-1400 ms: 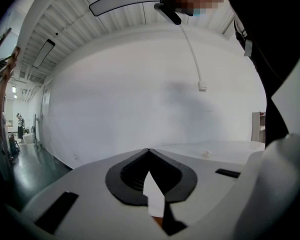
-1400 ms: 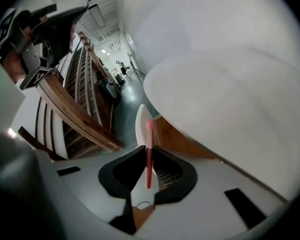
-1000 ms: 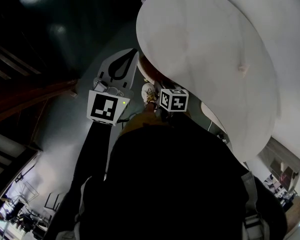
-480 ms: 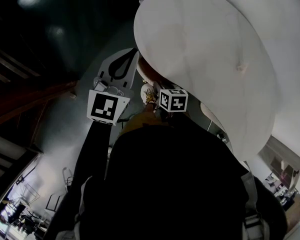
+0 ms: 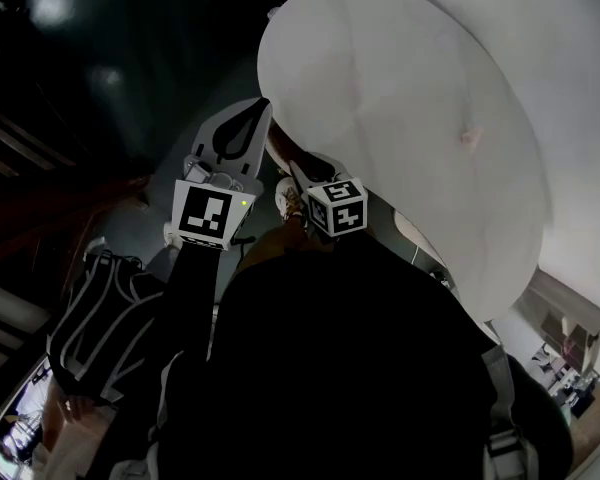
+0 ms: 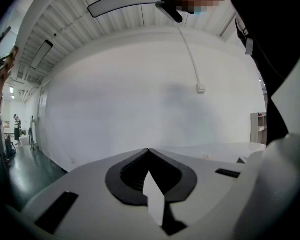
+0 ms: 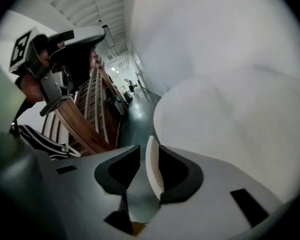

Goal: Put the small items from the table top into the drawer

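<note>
My left gripper (image 5: 242,133) hangs beside the near edge of the round white table top (image 5: 410,138). Its jaws meet at the tip and nothing is between them in the left gripper view, where the left gripper (image 6: 149,151) faces a white wall. My right gripper (image 7: 150,149) is shut on a thin, curved white piece (image 7: 152,170) that stands on edge between its pads. In the head view only the right gripper's marker cube (image 5: 338,206) shows, at the table's edge. Its jaws are hidden there. No drawer is visible.
The floor below is dark green. A black bag with white stripes (image 5: 100,318) lies at the lower left. A wooden rack (image 7: 92,116) stands beyond the grippers. A whitish thing with yellow (image 5: 290,193) shows between the two marker cubes. A white cable (image 6: 190,54) hangs down the wall.
The head view has shifted, and the striped black bag has come into sight at the lower left. The right gripper's cube has turned slightly. Both grippers stay by the table edge.
</note>
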Action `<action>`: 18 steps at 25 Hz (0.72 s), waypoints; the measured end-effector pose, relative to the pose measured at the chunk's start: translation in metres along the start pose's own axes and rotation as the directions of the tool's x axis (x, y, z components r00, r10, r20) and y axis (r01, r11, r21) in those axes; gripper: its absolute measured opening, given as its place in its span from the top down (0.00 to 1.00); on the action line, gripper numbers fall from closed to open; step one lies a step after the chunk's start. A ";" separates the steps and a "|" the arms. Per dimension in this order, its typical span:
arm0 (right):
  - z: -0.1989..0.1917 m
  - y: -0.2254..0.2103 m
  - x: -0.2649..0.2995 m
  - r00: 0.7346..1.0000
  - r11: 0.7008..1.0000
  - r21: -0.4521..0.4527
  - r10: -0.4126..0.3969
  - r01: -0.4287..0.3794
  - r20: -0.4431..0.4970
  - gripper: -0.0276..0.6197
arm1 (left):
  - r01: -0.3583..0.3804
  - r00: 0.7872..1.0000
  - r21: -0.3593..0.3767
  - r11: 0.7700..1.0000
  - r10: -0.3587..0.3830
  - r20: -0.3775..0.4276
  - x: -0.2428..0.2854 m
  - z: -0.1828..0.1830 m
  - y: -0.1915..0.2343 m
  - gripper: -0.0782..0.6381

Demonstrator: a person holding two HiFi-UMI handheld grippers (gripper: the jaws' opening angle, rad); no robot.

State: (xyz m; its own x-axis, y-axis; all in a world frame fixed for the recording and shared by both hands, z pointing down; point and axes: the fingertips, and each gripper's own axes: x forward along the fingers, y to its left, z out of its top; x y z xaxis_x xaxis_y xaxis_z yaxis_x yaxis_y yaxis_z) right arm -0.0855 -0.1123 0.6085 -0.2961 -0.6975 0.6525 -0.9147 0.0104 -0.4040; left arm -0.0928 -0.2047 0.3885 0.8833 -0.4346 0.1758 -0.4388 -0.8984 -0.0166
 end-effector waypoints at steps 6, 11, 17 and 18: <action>0.090 0.016 -0.035 0.975 0.977 -0.211 0.022 0.027 0.223 0.75 | 0.018 1.000 0.001 1.000 -0.018 0.023 0.011 0.016 -0.002 0.87; 0.155 0.016 -0.076 0.920 0.948 -0.297 0.014 0.112 0.391 0.75 | 0.022 0.998 0.044 0.999 -0.025 0.053 0.017 0.028 -0.005 0.87; 0.215 0.015 -0.130 0.834 0.901 -0.367 0.011 0.230 0.551 0.76 | 0.027 0.995 0.059 0.998 -0.032 0.090 0.028 0.050 -0.008 0.87; 0.224 0.015 -0.138 0.820 0.896 -0.372 0.015 0.243 0.571 0.76 | 0.026 0.995 0.060 0.998 -0.032 0.097 0.031 0.054 -0.008 0.87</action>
State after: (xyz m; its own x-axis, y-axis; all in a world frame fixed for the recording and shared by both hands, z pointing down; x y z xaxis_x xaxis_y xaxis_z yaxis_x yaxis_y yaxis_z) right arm 0.0034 -0.1767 0.3692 -0.0992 -0.9816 0.1630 -0.9937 0.1063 0.0349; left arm -0.0531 -0.2141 0.3411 0.9088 -0.4095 0.0802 -0.4046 -0.9117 -0.0713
